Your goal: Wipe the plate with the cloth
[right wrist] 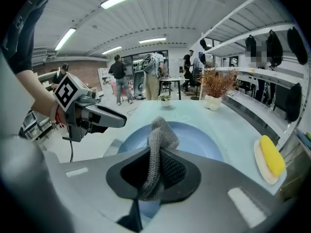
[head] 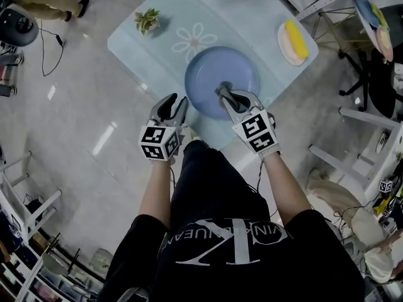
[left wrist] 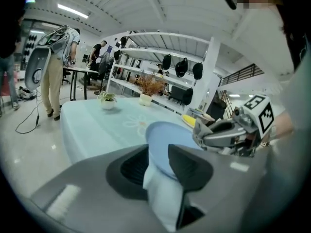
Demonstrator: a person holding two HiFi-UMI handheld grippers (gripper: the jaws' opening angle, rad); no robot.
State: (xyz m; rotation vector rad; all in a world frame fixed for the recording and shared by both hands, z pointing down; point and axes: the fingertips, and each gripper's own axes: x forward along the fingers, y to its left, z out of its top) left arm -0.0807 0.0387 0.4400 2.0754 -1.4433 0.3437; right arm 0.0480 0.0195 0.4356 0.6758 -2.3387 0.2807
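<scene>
A round blue plate [head: 217, 68] rests on the pale blue table [head: 135, 43]. My left gripper [head: 175, 107] stands at the plate's near left rim. In the left gripper view its jaws [left wrist: 160, 165] are shut on the edge of the plate [left wrist: 163, 132]. My right gripper [head: 230, 99] is over the plate's near part and is shut on a grey knitted cloth [head: 223, 92]. In the right gripper view the cloth [right wrist: 158, 140] sticks up between the jaws [right wrist: 155, 168], with the plate [right wrist: 199, 140] just beyond it. Each gripper shows in the other's view, the right [left wrist: 221, 136] and the left [right wrist: 95, 115].
A small potted plant [head: 147, 20] stands at the table's far left. A white dish with a yellow item [head: 293, 41] sits at the far right. White chairs [head: 362, 156] and shelving stand to the right. People stand farther back in the room [right wrist: 119, 79].
</scene>
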